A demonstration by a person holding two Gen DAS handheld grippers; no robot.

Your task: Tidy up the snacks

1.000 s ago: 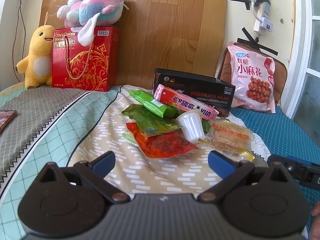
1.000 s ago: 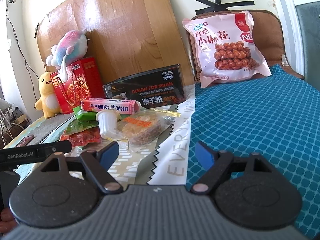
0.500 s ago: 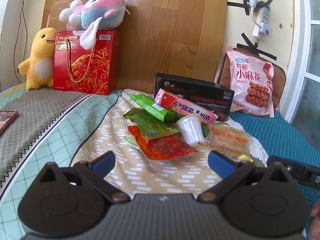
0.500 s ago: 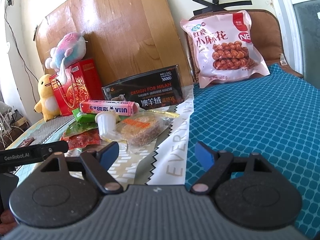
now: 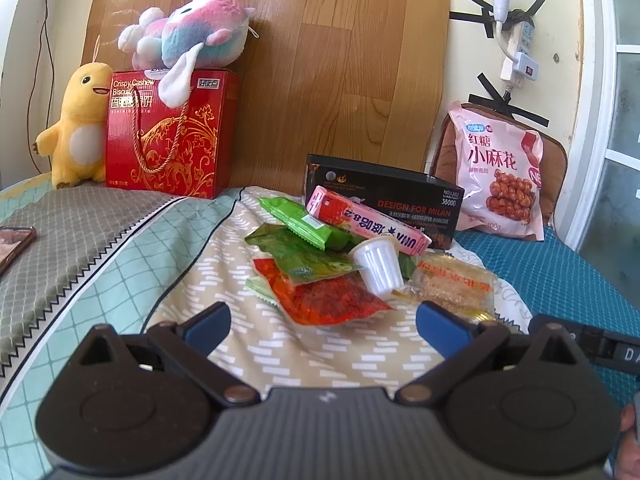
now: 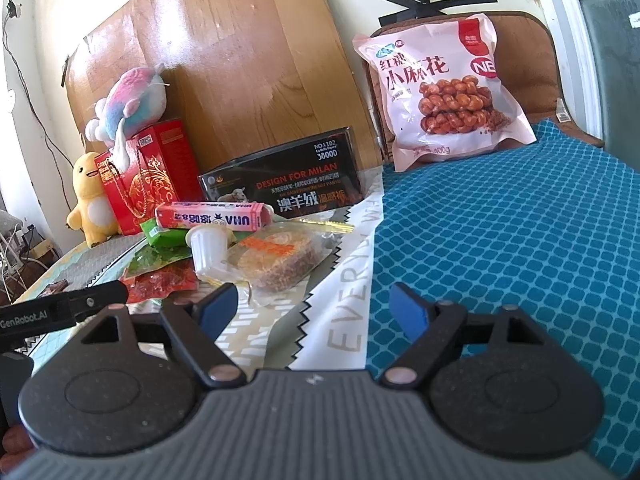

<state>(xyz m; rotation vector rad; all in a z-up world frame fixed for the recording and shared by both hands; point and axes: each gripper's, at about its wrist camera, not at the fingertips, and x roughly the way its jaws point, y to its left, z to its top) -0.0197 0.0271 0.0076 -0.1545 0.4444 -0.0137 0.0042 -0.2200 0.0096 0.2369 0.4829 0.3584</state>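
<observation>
Back wall: cream-painted wall (image 5: 472,80), with a wood-grain board (image 5: 340,80) leaning upright against it.
Wall fittings: strips of black tape (image 5: 508,108) and a white power strip (image 5: 524,40) at the right.
Surface: a bed under patterned cloths, a teal diamond-print cloth (image 6: 500,248) on the right side.
Right edge: white window frame (image 5: 592,100).
Light: bright daylight.

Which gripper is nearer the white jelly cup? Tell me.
Right, narrowly. The right gripper sits just short of the white jelly cup, cup ahead-left; the left gripper is farther back, cup ahead-right.
</observation>
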